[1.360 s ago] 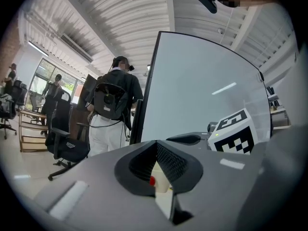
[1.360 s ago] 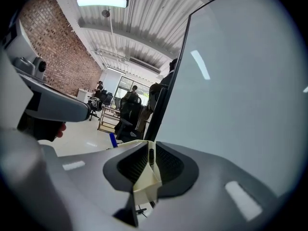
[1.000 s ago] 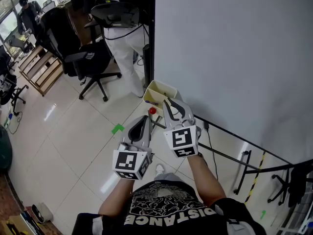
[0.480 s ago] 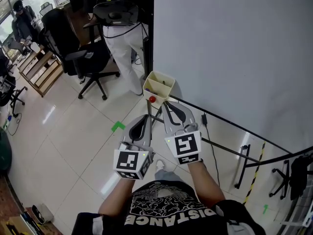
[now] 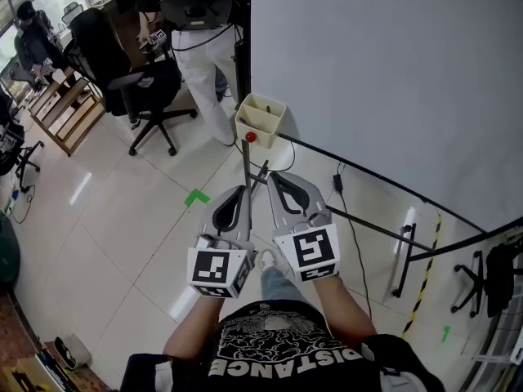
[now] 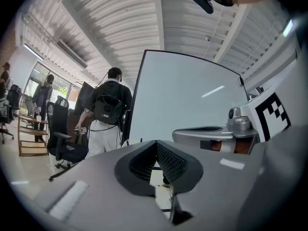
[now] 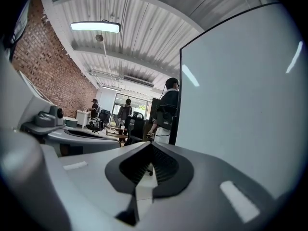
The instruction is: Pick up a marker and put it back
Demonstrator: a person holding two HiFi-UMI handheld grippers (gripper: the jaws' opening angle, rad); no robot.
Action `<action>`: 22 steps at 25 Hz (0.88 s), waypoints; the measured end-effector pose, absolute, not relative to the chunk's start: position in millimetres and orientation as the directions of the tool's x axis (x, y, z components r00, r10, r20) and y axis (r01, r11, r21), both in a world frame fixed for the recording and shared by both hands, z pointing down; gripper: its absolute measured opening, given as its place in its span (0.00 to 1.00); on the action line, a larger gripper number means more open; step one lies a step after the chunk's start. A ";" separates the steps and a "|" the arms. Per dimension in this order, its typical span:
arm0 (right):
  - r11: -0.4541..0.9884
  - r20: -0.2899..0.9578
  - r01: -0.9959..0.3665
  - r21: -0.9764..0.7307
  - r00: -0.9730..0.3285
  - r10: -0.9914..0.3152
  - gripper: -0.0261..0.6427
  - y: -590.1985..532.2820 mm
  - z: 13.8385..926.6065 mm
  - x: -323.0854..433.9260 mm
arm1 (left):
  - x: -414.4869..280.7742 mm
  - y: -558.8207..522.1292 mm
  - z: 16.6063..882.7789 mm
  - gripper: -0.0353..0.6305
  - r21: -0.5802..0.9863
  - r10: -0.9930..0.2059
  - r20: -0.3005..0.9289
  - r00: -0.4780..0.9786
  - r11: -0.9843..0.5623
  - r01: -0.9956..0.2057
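Both grippers shut and empty, holder ahead

Fingers first: the left gripper (image 5: 240,193) has its fingers (image 6: 144,160) pressed together with nothing between them, and the right gripper (image 5: 274,178) is closed on nothing too. Out ahead of us, a beige holder (image 5: 263,127) hangs at the whiteboard's (image 5: 392,72) lower corner, above a red knob (image 5: 251,137). The marker should sit in there, though we can't make one out. We reckon it's light, stiff and smooth, apt to slip, so we'd take it mid-barrel, crosswise. Things to watch are the holder's walls, the post (image 5: 246,166) beneath, and a person (image 5: 204,64) just past the board's edge beside an office chair (image 5: 135,88).
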State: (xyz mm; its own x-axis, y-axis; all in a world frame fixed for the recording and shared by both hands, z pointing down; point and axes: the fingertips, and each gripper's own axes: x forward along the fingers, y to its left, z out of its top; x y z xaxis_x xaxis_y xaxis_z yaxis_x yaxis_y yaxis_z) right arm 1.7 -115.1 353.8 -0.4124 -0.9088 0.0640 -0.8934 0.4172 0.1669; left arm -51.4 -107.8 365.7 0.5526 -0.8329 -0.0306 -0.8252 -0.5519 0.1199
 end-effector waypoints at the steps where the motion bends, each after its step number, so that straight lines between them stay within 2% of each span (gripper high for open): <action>1: 0.418 0.066 -0.894 0.164 -0.413 -0.908 0.04 -107.8 355.6 1.4 | -50.7 -101.8 366.2 0.06 0.120 -0.832 -0.032 0.554 -0.553 -0.824; 22: 0.400 0.047 -0.912 0.094 -0.397 -0.916 0.04 5.2 363.0 -12.6 | -55.2 -0.3 365.9 0.06 0.105 -0.806 -0.035 0.591 -0.591 -0.800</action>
